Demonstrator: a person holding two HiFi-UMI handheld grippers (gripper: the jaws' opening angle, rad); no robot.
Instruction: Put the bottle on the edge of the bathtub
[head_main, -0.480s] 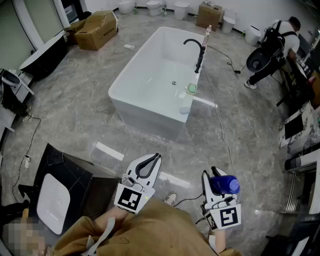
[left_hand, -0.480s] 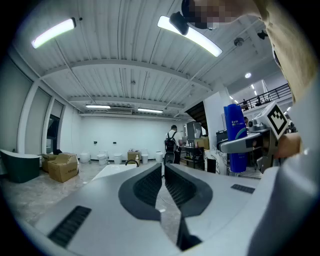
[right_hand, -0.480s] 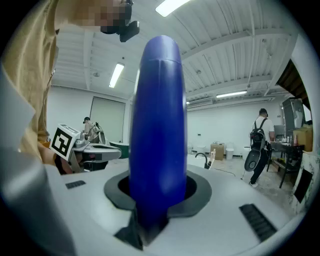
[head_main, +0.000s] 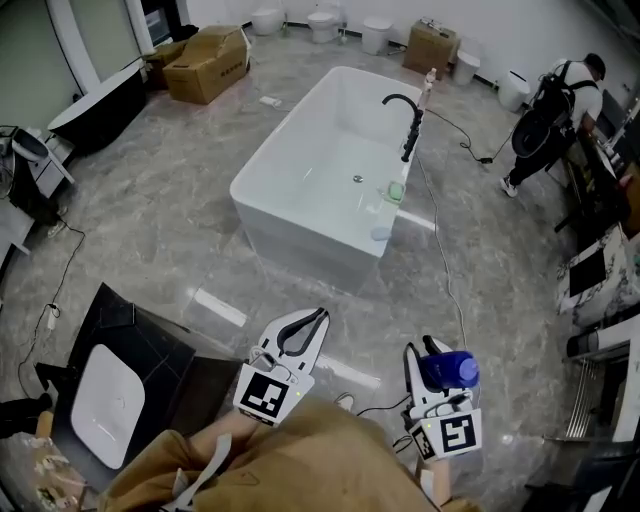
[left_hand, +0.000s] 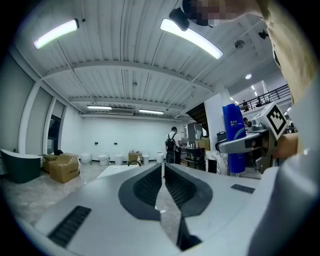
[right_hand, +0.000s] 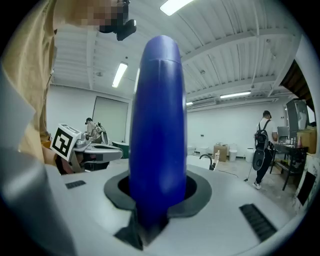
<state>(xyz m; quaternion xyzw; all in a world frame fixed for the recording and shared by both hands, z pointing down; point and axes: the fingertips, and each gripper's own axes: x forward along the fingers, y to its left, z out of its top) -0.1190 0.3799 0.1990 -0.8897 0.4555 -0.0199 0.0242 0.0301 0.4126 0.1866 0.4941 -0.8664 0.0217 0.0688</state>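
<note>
My right gripper (head_main: 432, 368) is shut on a blue bottle (head_main: 447, 369), held upright close to my body; in the right gripper view the bottle (right_hand: 159, 130) fills the middle between the jaws. My left gripper (head_main: 300, 330) is shut with nothing between its jaws, which meet in the left gripper view (left_hand: 163, 172). The white bathtub (head_main: 262, 172) stands across the floor ahead, with a black faucet (head_main: 408, 122) on its right rim. Both grippers are well short of the tub. From the left gripper view the bottle (left_hand: 233, 136) shows at the right.
A green item (head_main: 396, 191) and a small round thing (head_main: 380, 234) lie on the tub's right rim. A cable (head_main: 445, 270) runs over the marble floor beside the tub. Cardboard boxes (head_main: 210, 62) stand far left, a dark panel with a white basin (head_main: 105, 400) near left. A person (head_main: 555, 110) stands far right.
The whole view has shifted a little: the tub sits slightly lower and further right in the head view. Both grippers keep their places, the bottle still held.
</note>
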